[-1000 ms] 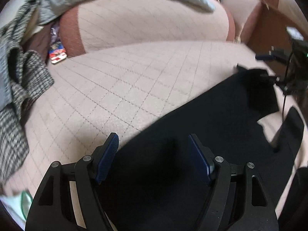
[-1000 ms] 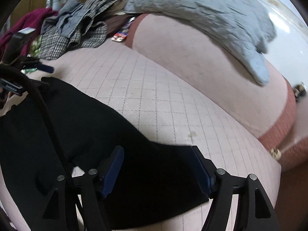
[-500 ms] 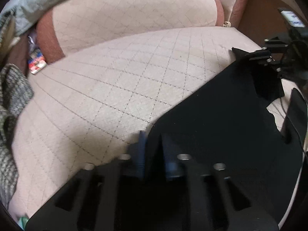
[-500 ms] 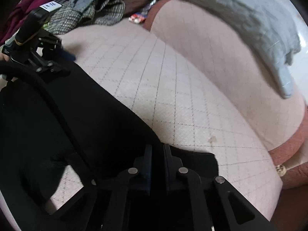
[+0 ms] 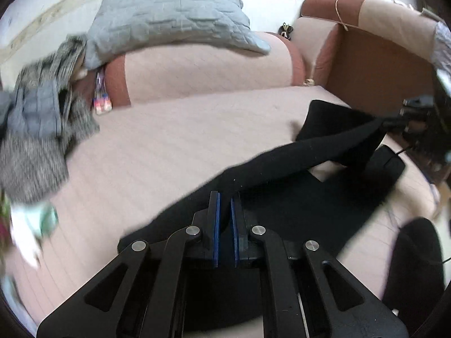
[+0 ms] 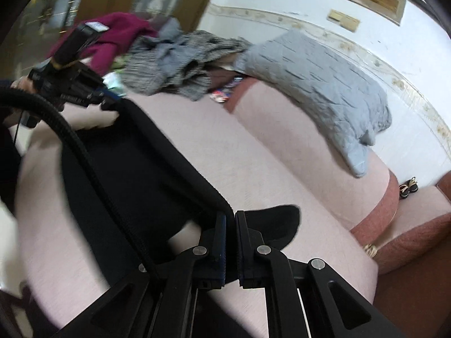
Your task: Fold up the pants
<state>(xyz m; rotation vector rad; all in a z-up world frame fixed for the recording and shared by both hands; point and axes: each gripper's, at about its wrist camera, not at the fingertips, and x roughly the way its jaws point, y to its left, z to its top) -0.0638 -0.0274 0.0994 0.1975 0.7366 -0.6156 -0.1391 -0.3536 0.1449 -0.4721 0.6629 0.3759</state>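
both grippers lift one edge of the black pants [image 5: 296,157] off the pink quilted sofa seat [image 5: 169,146], the first fold apparently in hand (the rest of the cloth lies toward the seat's front edge). the left gripper [image 5: 224,214] and right gripper [image 6: 230,231] are each clamped tight on the fabric, stretched taut between them. next, likely, carry that edge across and lay it down evenly.

A pink quilted sofa [image 5: 169,146] is carrying black pants [image 5: 296,205] by the tongs, clothes [image 5: 36,129] lying far left.
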